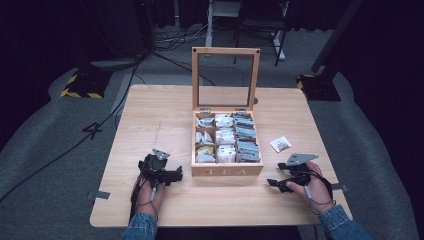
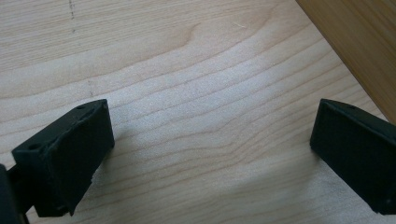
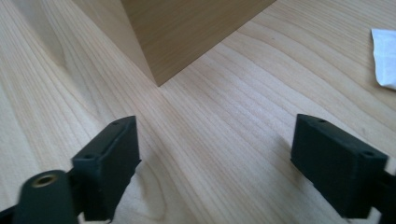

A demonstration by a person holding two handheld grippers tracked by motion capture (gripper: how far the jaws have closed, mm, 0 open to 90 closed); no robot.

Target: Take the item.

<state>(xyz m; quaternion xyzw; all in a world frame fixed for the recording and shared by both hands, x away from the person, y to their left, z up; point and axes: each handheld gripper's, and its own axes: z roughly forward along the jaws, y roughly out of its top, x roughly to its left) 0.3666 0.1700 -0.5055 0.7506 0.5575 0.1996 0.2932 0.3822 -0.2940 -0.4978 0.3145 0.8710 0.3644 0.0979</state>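
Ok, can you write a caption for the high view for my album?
Open wooden tea box on a table, one loose tea bag beside it, left gripper and right gripper resting open.

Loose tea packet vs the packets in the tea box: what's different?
The loose tea packet lies alone and flat on the table, right of the tea box; the boxed packets stand packed in compartments. The loose one shows a brown mark; the right column of boxed ones looks grey. Both kinds are small paper sachets, untouched by either tongs.
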